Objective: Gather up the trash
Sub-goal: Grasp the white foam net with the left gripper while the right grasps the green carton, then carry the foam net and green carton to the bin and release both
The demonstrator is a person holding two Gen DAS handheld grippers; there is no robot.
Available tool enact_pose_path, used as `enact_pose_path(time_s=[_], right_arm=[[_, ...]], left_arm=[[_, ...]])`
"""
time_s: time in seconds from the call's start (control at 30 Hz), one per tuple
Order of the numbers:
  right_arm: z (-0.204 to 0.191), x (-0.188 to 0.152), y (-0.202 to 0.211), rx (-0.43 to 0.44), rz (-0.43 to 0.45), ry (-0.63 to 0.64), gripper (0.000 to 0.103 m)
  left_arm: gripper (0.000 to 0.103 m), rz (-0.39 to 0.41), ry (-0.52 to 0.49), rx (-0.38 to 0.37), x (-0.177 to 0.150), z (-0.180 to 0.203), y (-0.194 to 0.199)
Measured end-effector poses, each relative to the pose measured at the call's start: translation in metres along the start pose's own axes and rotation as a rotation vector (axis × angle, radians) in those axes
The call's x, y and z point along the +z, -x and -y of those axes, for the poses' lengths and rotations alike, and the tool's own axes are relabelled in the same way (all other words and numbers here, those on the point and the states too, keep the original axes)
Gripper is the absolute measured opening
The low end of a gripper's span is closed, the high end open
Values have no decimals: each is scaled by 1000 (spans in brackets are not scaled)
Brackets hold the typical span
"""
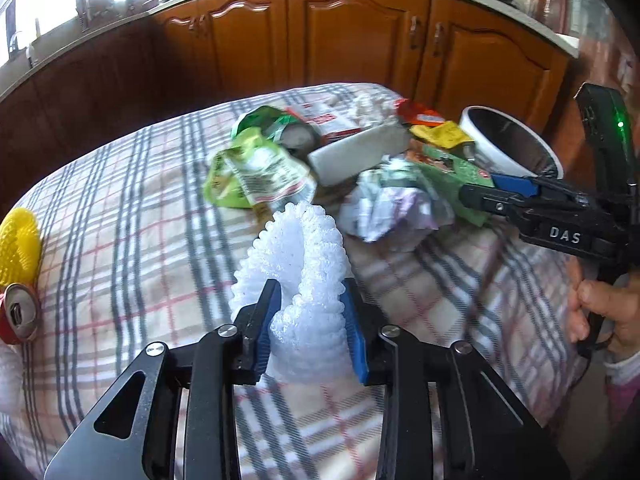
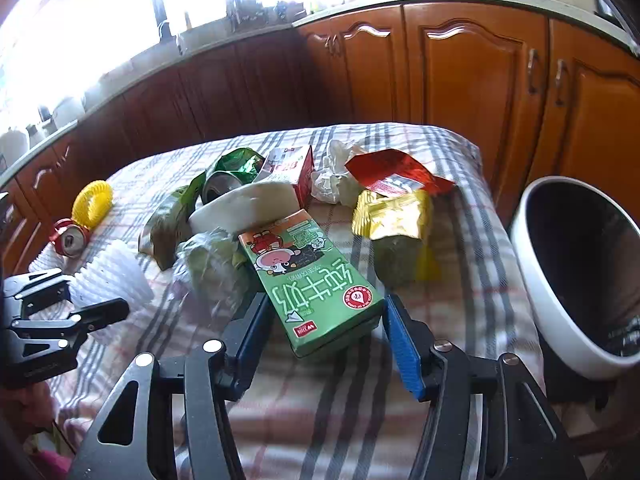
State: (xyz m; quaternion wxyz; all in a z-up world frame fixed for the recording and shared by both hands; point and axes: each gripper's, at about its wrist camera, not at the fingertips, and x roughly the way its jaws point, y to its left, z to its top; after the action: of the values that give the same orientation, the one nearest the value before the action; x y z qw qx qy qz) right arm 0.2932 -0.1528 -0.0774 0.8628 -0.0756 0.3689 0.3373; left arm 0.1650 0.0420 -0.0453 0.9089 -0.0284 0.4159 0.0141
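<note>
Lower centre of the left wrist view: the left hand-held gripper (image 1: pixel 308 320) is pinched on a white foam fruit-net sleeve (image 1: pixel 302 264), its blue pads pressed into the foam on both sides. Lower centre of the right wrist view: the right hand-held gripper (image 2: pixel 326 328) straddles the near end of a green rectangular milk carton (image 2: pixel 310 280). The right pad sits just beside the carton's corner; whether either pad presses on it cannot be told.

Judged from the layout, collection is at an early stage. Farther up the checked-cloth counter (image 2: pixel 460 280) a heap remains: a crumpled pale paper ball (image 2: pixel 212 264), a white flat box (image 2: pixel 244 206), a green foil wrapper (image 2: pixel 236 164), a red-and-white small carton (image 2: pixel 298 168), a gold foil packet (image 2: pixel 394 216) and a red foil wrapper (image 2: pixel 390 170). At mid-left lie a crushed red drinks can (image 2: pixel 70 238) and a yellow foam net ring (image 2: pixel 94 202).

At right stands the white round bin with dark interior (image 2: pixel 532 264). Its floor is in shadow and its lower rim is cut off by the frame, so its contents are unreadable. The window at upper left is overexposed.
</note>
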Motion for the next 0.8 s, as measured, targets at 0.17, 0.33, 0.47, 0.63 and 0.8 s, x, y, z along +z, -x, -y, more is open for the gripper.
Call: enact_pose_path(time_s=[0.17, 0.33, 0.47, 0.63, 0.8], right_arm=[[12, -13, 29, -8, 39, -74, 56], [27, -28, 60, -49, 77, -138, 55], [41, -39, 79, -76, 96, -184, 54], [52, -48, 96, -103, 116, -217, 54], [55, -58, 95, -115, 98, -218, 53]], left_arm=[[26, 13, -11, -114, 0, 18, 15], [25, 24, -37, -203, 7, 46, 18], [25, 17, -49, -274, 16, 66, 16], [25, 18, -75, -301, 24, 86, 11], [25, 9, -80, -312, 29, 93, 4]])
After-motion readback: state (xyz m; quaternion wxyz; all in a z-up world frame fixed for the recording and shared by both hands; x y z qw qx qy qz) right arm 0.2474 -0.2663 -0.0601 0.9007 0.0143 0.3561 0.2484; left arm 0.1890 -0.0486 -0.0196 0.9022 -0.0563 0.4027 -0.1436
